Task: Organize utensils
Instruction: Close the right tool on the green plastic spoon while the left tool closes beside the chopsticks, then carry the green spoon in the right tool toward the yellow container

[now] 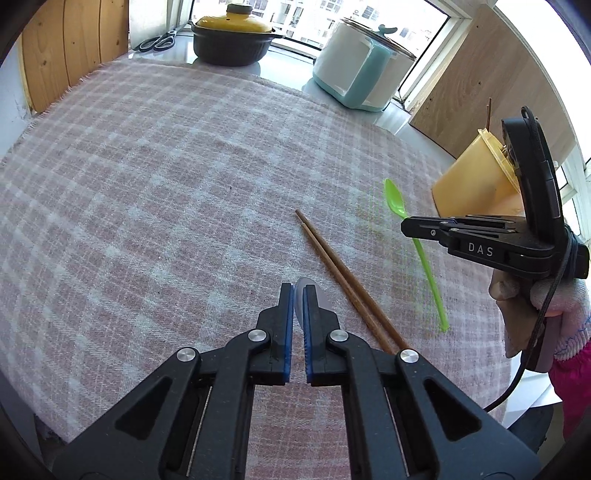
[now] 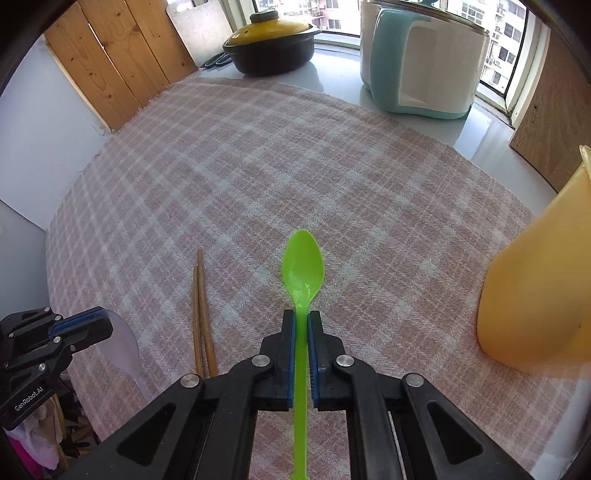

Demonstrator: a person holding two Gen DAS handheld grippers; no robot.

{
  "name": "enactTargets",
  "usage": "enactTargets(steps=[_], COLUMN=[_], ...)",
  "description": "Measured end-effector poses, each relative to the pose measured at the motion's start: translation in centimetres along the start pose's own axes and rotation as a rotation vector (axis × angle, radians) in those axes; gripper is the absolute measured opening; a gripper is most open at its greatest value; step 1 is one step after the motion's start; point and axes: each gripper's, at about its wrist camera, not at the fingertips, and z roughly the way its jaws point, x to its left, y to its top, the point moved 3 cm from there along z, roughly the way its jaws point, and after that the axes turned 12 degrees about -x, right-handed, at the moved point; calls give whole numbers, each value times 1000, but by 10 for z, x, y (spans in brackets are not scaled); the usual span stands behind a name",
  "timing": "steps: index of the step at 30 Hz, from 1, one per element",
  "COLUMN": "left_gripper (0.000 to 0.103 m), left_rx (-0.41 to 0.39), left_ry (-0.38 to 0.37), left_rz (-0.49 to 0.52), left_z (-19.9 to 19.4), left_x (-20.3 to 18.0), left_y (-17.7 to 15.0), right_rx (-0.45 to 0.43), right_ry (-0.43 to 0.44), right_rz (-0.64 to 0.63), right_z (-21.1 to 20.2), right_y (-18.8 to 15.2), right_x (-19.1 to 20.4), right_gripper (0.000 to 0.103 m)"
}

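Pinching a green spoon by its handle, right claw holds it above the plaid cloth. Left claw clamps a clear spoon. Chopsticks lie between them; yellow cup at right.

Yellow-lidded pot, scissors and teal-white cooker by the window

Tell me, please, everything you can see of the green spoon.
The green spoon looks like glossy, slightly translucent plastic: one piece, an oval bowl on a long, thin, straight handle. The right gripper is shut on the handle just below the bowl, which sticks out past the fingertips over the plaid cloth. Only the pads visibly touch it. The yellow container stands apart, to its right.
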Motion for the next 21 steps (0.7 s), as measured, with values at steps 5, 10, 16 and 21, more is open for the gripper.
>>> enactTargets(steps=[5,10,16,21], left_gripper=[1,0,0,0], left_rx=[-29,-66,-123,-162], left_ry=[10,13,2,-16], left_rz=[-5,6,32,55], left_z=[-12,-28,-51,-65], left_x=[3,1,-12,-28], left_y=[7,15,32,45], right_rx=[-33,-76,-144,-192], right_ry=[4,11,19,26], right_rz=[-3,-15,-30,-32], right_z=[-15,-34,-64,-91], right_y=[0,2,7,8], right_x=[0,3,5,0], right_gripper=[3,3,3,3])
